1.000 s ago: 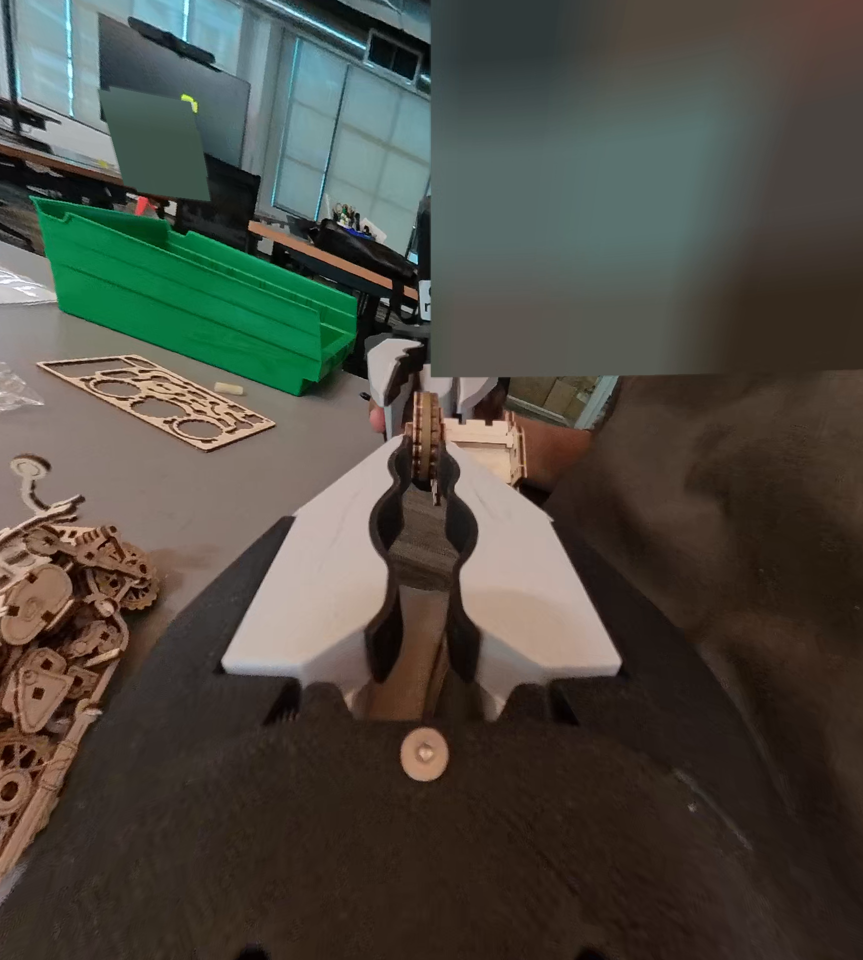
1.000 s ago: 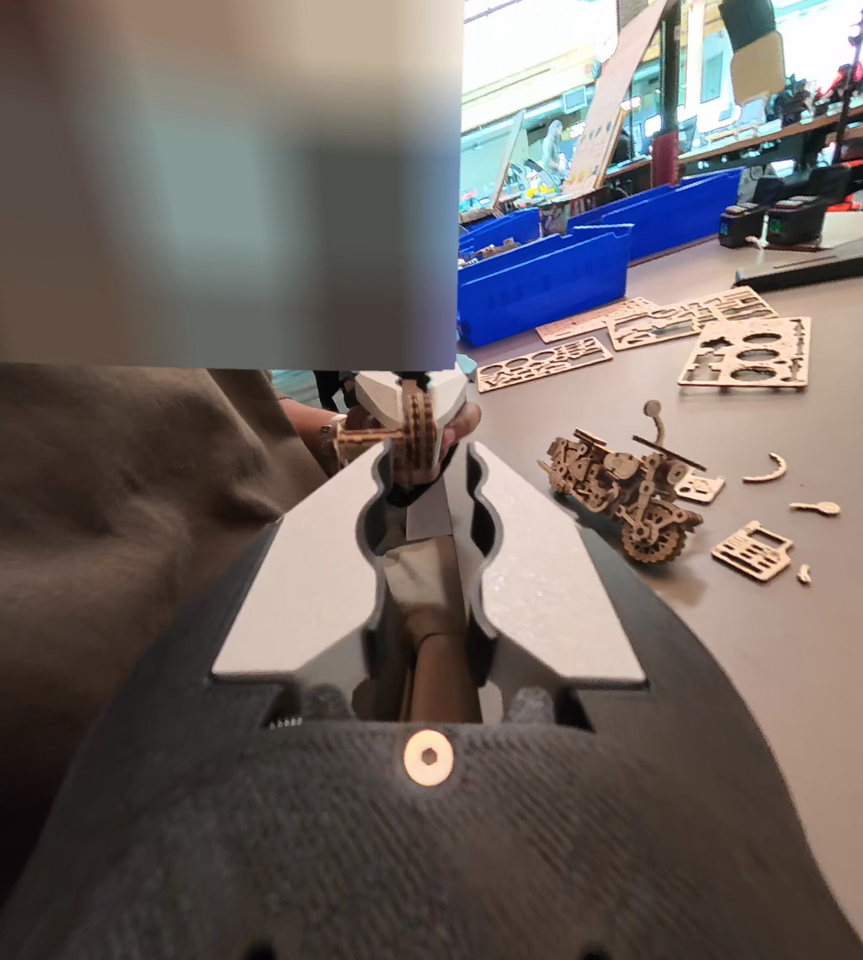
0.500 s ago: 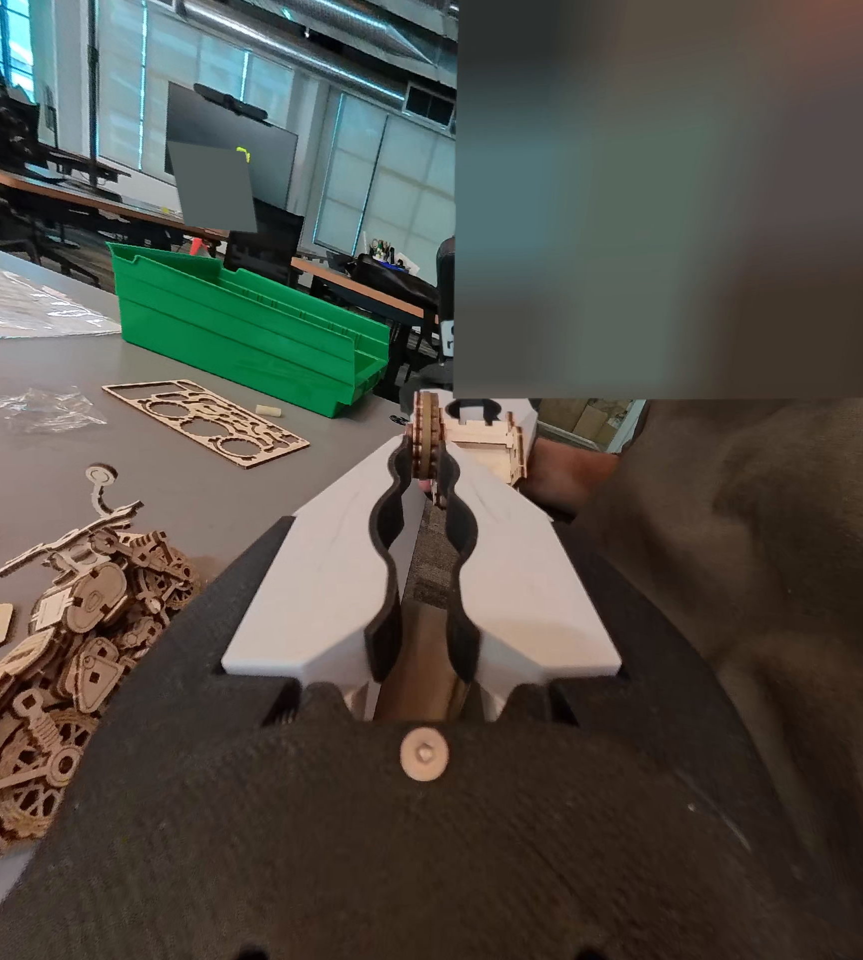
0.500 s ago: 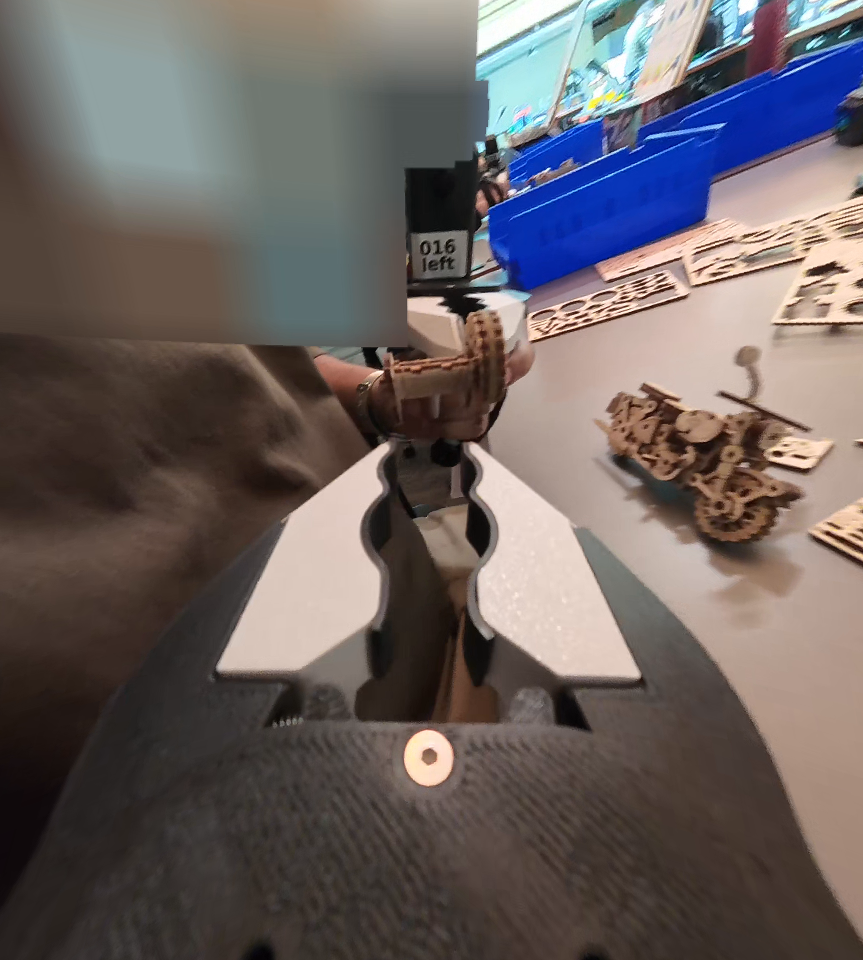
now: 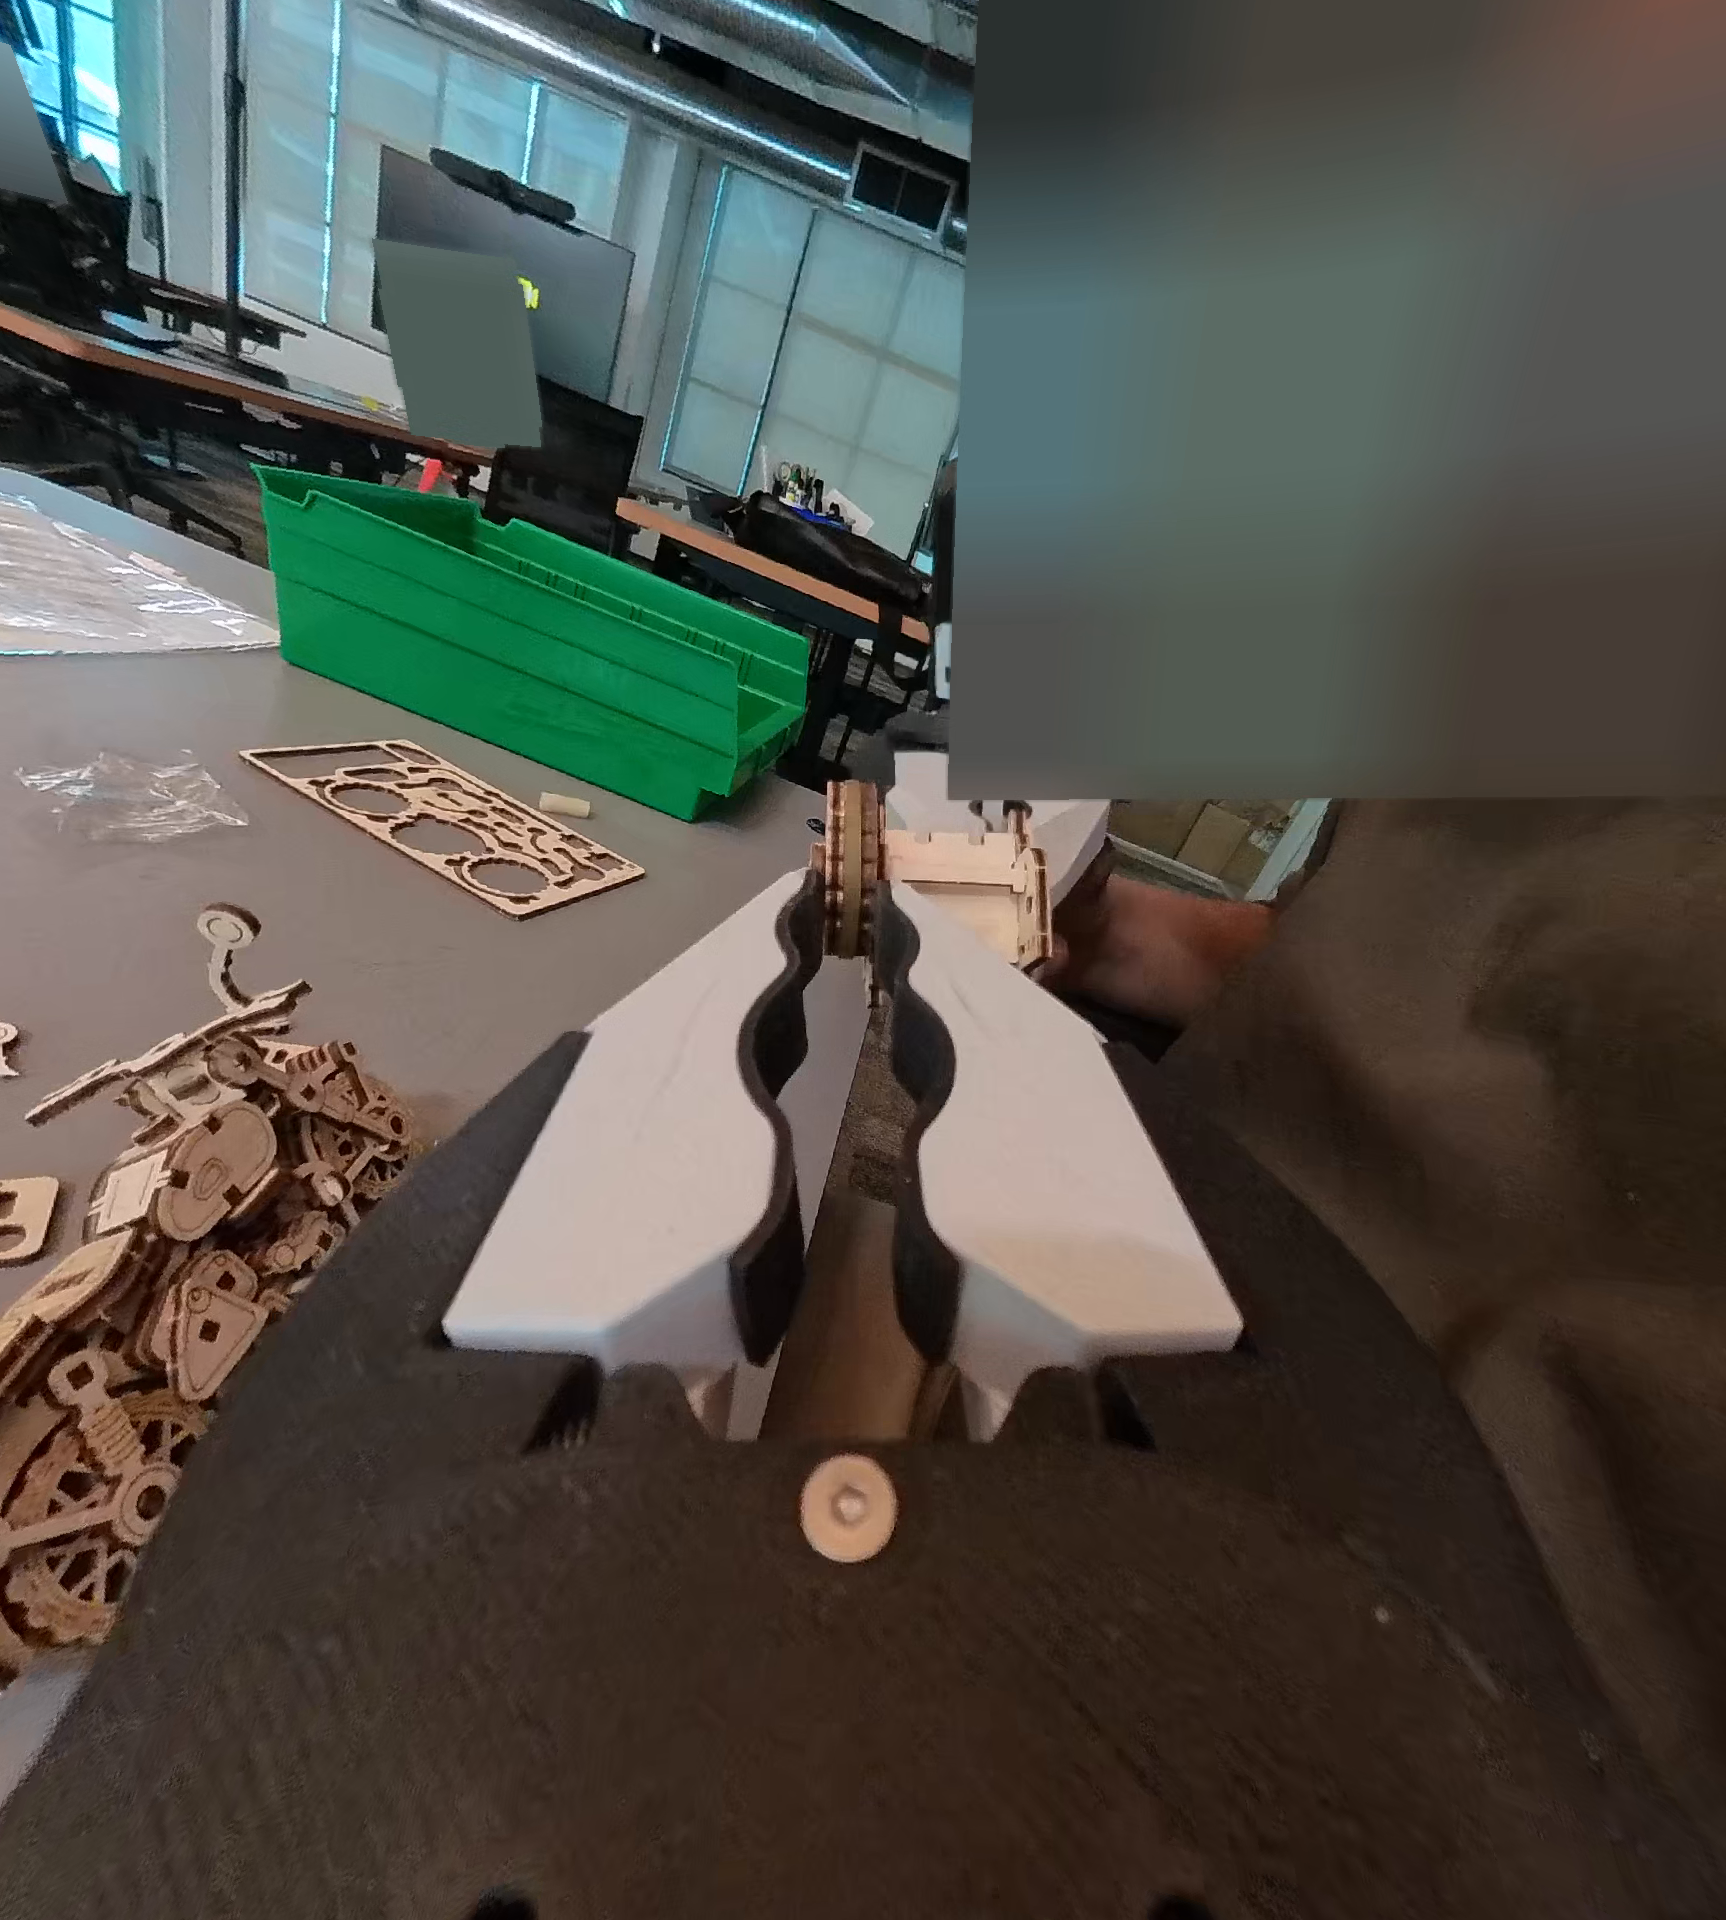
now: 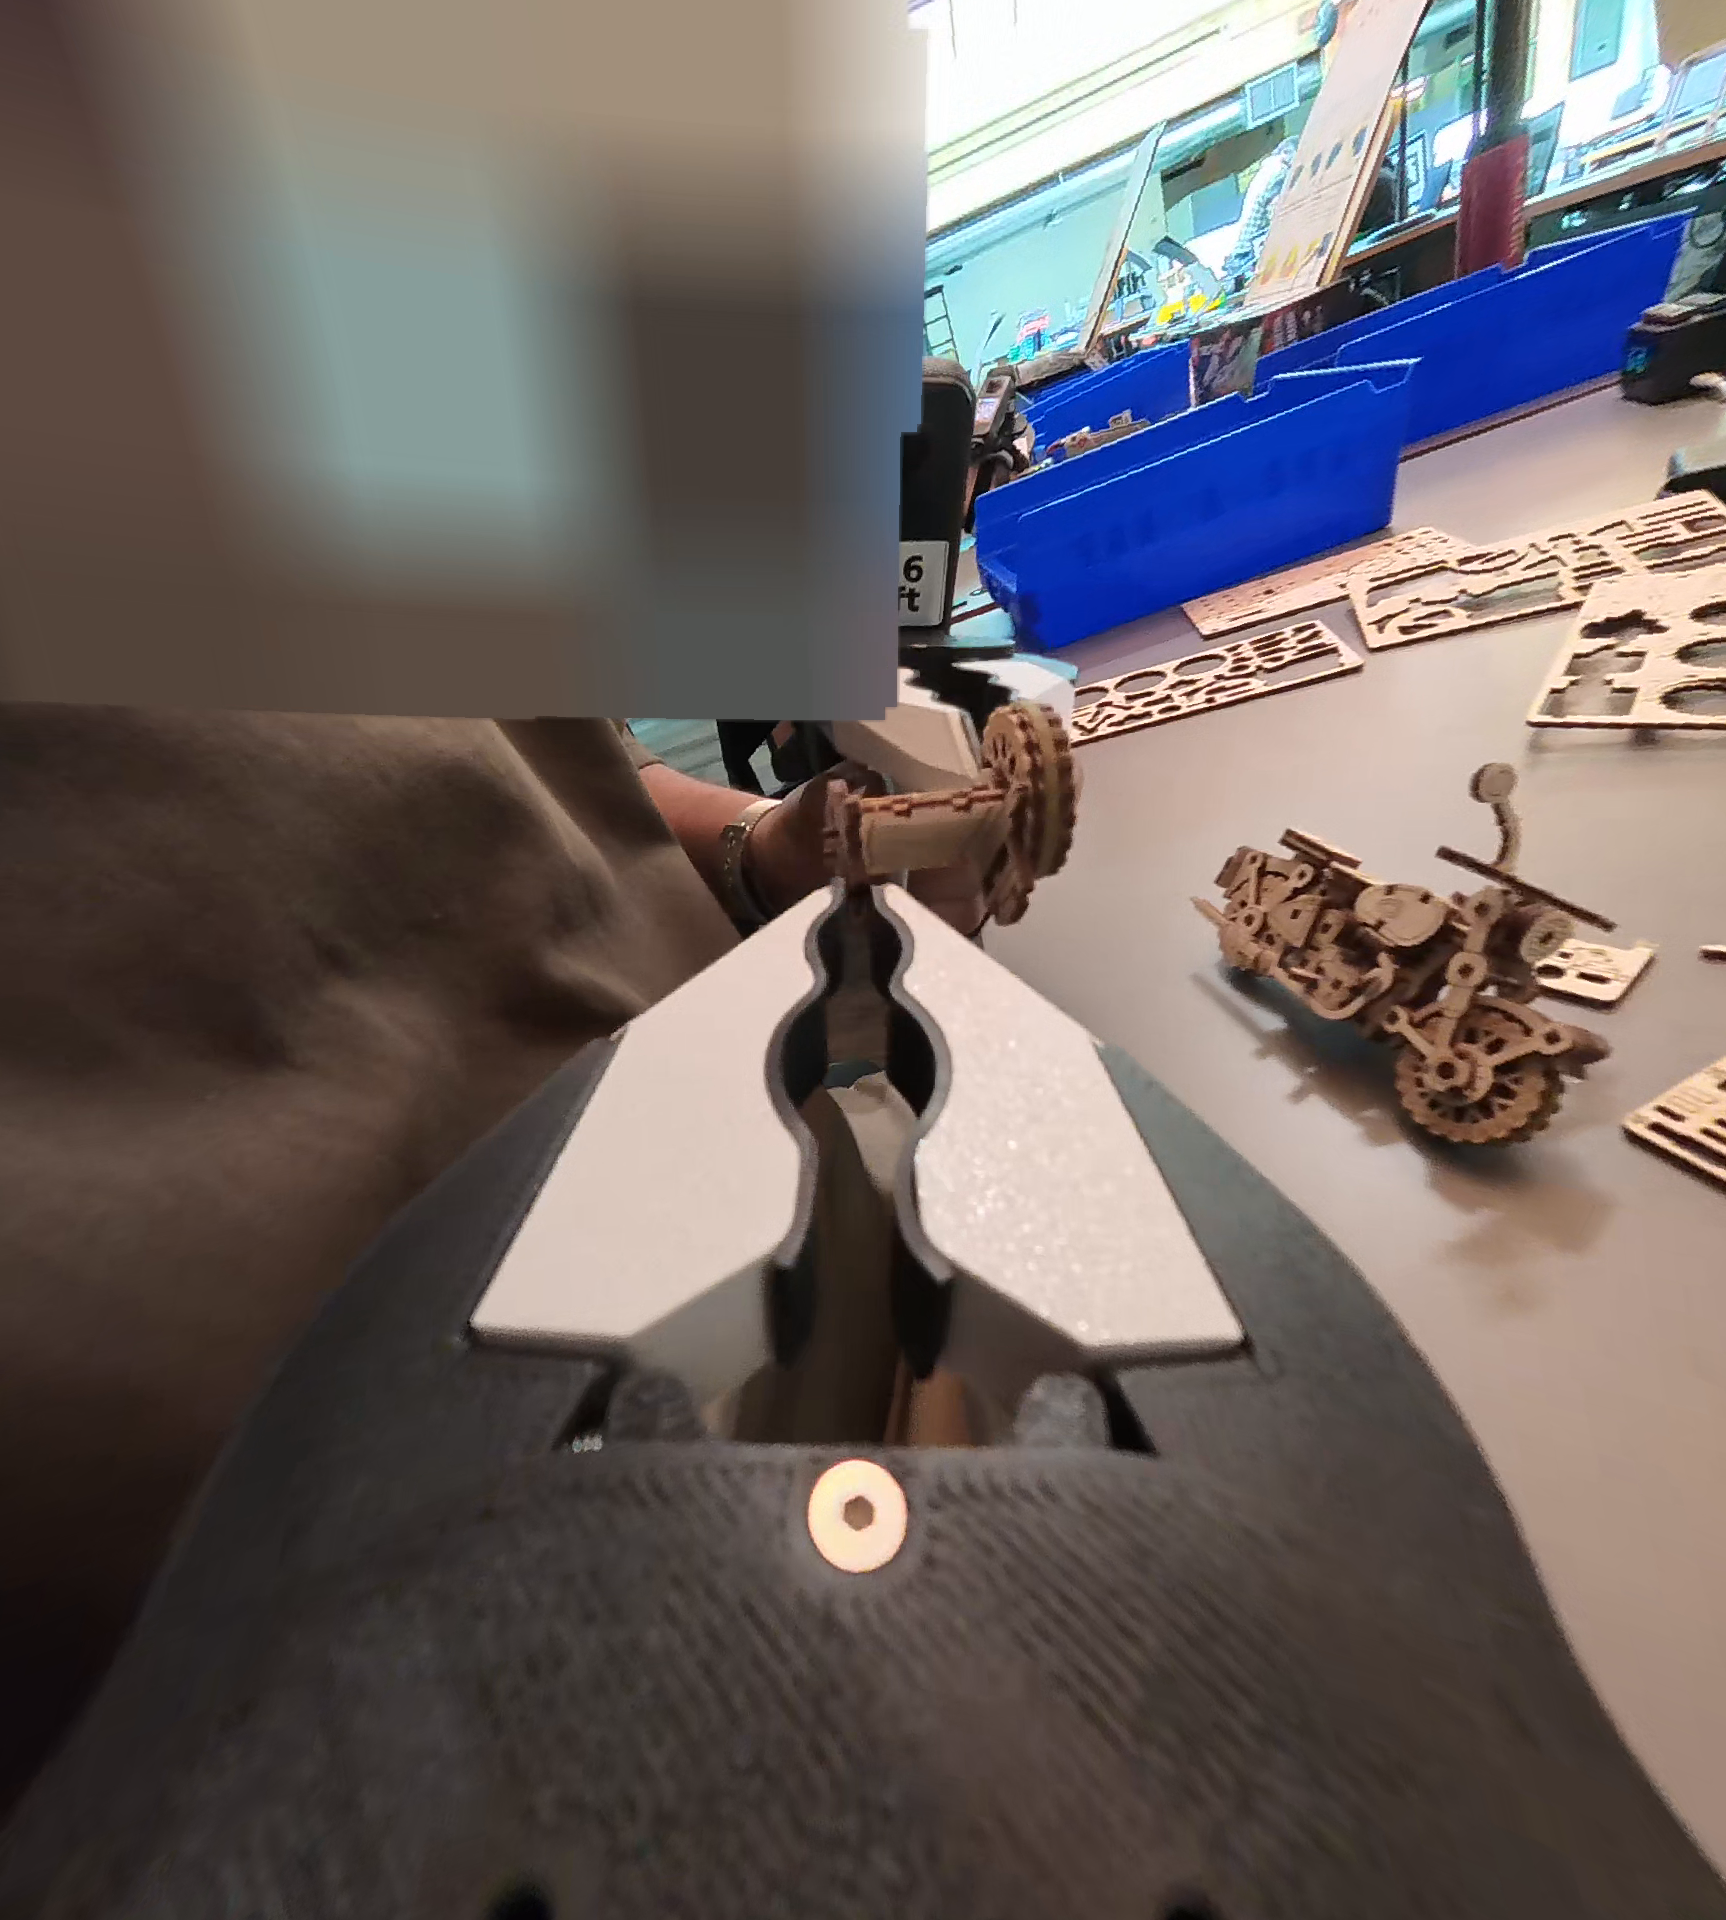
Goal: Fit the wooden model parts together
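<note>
My left gripper (image 5: 851, 904) is shut on a wooden toothed wheel (image 5: 851, 831), held edge-on at its tips. A pale box-shaped axle (image 5: 952, 883) sticks out of the wheel to the right. In the right wrist view the same wheel (image 6: 1030, 800) and axle (image 6: 921, 831) hang in the air, with the left gripper's white fingers (image 6: 926, 732) behind them. My right gripper (image 6: 854, 904) is shut on the end plate of that axle. A partly built wooden motorcycle (image 6: 1410, 966) stands on the grey table, and it also shows in the left wrist view (image 5: 163, 1247).
A green bin (image 5: 526, 644) and a punched-out wooden sheet (image 5: 443, 821) lie beyond the motorcycle. A blue bin (image 6: 1202, 499), more punched sheets (image 6: 1690, 665) and loose small parts (image 6: 1721, 1138) lie to the right. The person's brown-clad body (image 5: 1513, 1247) is close. Left and right tips are no more than a few centimetres apart. The partly built wooden motorcycle (image 6: 1410, 966) lies around 12 cm away from my left fingertips. My left wrist view (image 5: 301, 1151) looks at it from another angle.
My right gripper backed off the wheel, stood open, then shut on the axle's end plate. My left gripper kept hold of the wheel while both views swung sideways.
</note>
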A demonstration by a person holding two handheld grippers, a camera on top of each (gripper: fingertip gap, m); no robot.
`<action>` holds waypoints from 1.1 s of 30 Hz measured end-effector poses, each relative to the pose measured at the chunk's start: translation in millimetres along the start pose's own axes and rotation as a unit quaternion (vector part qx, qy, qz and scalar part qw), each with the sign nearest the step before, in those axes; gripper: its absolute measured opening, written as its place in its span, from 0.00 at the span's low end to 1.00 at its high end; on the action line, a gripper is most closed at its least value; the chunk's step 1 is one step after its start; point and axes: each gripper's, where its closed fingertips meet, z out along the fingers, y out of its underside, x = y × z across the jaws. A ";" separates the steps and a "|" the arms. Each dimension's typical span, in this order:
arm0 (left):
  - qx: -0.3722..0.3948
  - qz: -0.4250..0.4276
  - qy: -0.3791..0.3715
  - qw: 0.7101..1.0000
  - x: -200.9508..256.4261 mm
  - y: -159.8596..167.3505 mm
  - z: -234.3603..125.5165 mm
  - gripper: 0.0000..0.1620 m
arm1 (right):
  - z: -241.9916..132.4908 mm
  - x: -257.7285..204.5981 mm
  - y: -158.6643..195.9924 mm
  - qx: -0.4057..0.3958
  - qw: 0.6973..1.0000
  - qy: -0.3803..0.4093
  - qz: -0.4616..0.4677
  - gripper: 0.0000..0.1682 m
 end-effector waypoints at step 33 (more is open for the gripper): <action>-0.054 0.145 -0.093 0.984 -9.1 11.9 2.6 0.04 | -19.5 8.3 -27.0 0.064 0.996 0.011 0.061 0.11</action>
